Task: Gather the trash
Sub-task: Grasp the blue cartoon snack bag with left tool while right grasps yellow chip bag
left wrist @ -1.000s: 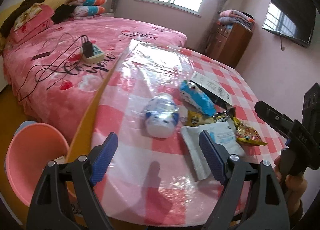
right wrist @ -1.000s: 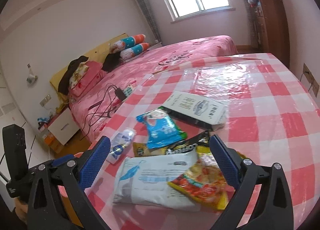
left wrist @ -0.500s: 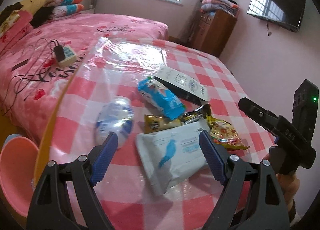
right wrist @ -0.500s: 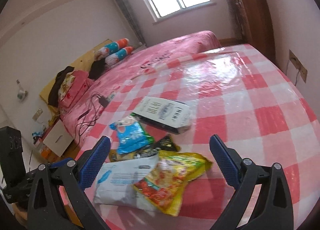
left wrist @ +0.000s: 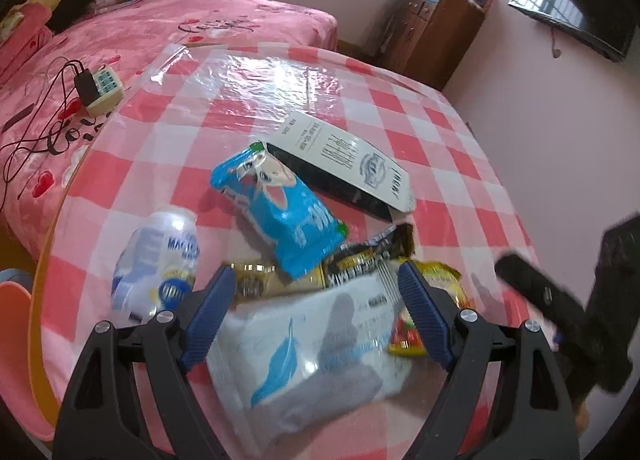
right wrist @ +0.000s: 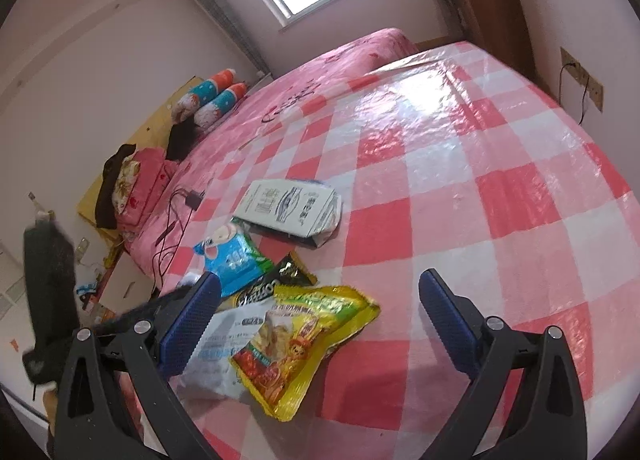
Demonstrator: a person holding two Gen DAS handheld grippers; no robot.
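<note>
Trash lies in a cluster on the red-and-white checked table (left wrist: 440, 147). A white wet-wipes pack (left wrist: 316, 356) lies nearest, between the open fingers of my left gripper (left wrist: 316, 308). Beyond it are a blue snack bag (left wrist: 284, 211), a dark snack wrapper (left wrist: 360, 264), a white plastic bottle (left wrist: 160, 264) on its side, a flattened white carton (left wrist: 348, 159) and a yellow-red snack bag (right wrist: 304, 344). My right gripper (right wrist: 320, 316) is open above the yellow bag, which lies between its fingers. The blue bag (right wrist: 232, 260) and carton (right wrist: 292, 207) lie further off.
A pink basin (left wrist: 20, 360) sits below the table's left edge. A pink bed (left wrist: 120, 59) with a power strip (left wrist: 100, 87) and cables lies behind the table. A wooden cabinet (left wrist: 436, 31) stands at the far wall. The right half of the table (right wrist: 500, 179) is bare.
Both grippers have moved forward and down toward the trash cluster. The left has swung right from the bottle onto the wipes pack. The right has closed in on the yellow bag.
</note>
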